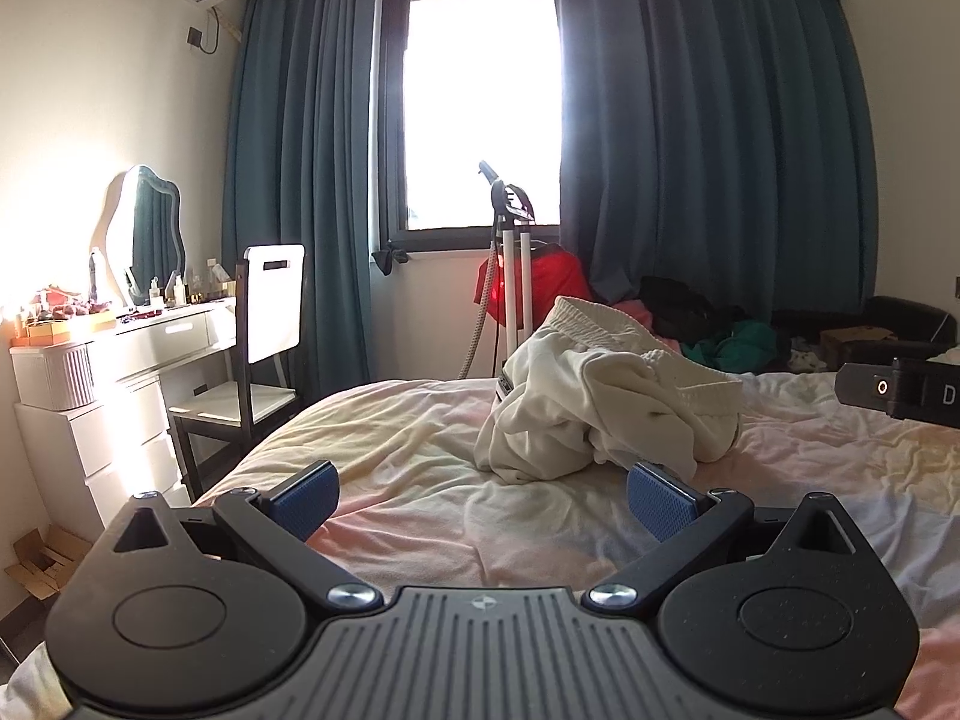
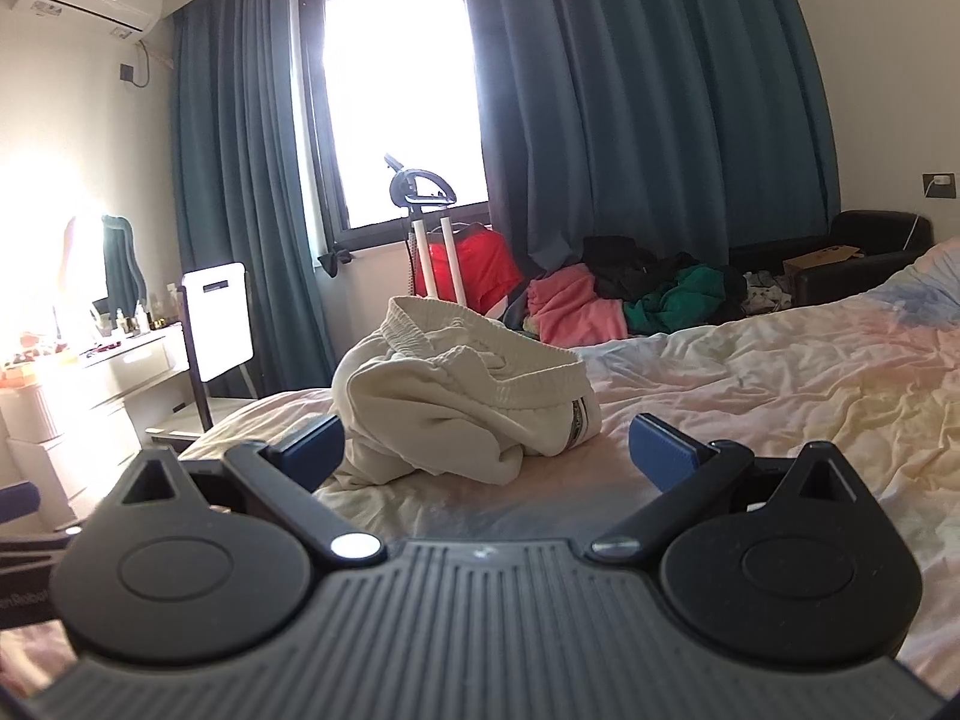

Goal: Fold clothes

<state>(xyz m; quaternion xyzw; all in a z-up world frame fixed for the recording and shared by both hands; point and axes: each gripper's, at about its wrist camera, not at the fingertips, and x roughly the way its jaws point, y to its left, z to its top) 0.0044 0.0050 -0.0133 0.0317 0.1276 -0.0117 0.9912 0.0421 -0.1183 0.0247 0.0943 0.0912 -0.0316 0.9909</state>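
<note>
Cardboard box (image 2: 819,261): I see it on the dark sofa (image 2: 864,246) far ahead and right of my right claw; contents hidden.
White bin (image 1: 54,375): on the drawer unit (image 1: 90,438) left of my left claw; I cannot tell what it holds.
Garment (image 1: 606,402): cream-white, crumpled in a heap, ribbed elastic waistband (image 2: 480,360) standing up and gaping on top; a small label shows at its right side in the right wrist view.
Garment location: on the bed (image 1: 390,450), over the pastel sheet.
Left claw (image 1: 483,498): jaws spread wide, holding nothing; garment just ahead, slightly right of centre, apart from the blue pads (image 1: 660,501).
Right claw (image 2: 486,450): jaws spread wide, empty; garment just ahead, left of centre, close behind the left pad (image 2: 315,450); I cannot tell if they touch.
Clothes pile (image 2: 630,294): pink, green, black, beyond the bed's far edge.
</note>
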